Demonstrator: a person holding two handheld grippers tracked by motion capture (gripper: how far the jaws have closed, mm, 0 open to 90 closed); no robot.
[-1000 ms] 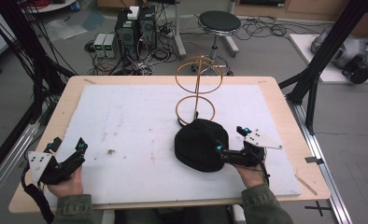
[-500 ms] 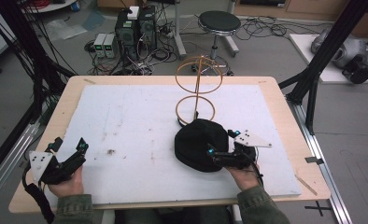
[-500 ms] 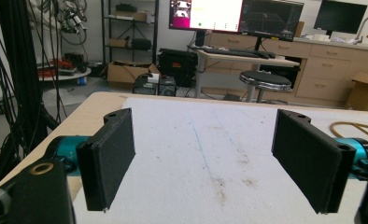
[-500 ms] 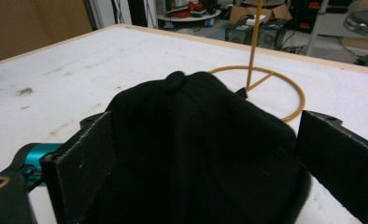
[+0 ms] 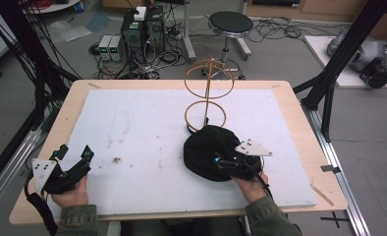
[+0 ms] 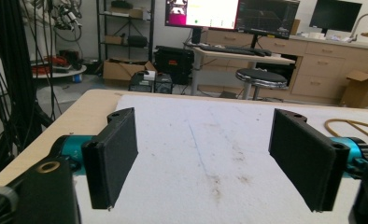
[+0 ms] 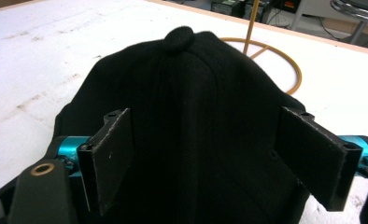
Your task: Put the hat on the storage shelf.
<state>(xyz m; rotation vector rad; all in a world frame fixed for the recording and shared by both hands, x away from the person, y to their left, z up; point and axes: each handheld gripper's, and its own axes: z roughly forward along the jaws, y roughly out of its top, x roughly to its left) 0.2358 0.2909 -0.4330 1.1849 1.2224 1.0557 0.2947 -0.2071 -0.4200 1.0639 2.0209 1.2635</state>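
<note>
Black fabric cap (image 5: 208, 150), a soft round-crowned thing with a button on top, lies on the white padded tabletop (image 5: 132, 128) toward the near edge, right of middle, just in front of the base ring of the gold wire stand (image 5: 206, 96) and touching or nearly touching it. A second ago my right tool (image 5: 226, 164) sat beside the cap's right flank; it has since slid in over the near side of the crown, and its jaws have just been closing, with the cap's cloth between them. In the right gripper view the pads (image 7: 109, 156) stand on either side of the crown, not yet pinching it, so I judge the grasp is under way, not made. The cap's long axis runs from me toward the far edge, button (image 7: 180, 37) pointing away toward the stand. My left tool (image 5: 66, 169) rests at the near left corner, jaws wide apart and empty, unmoved.
</note>
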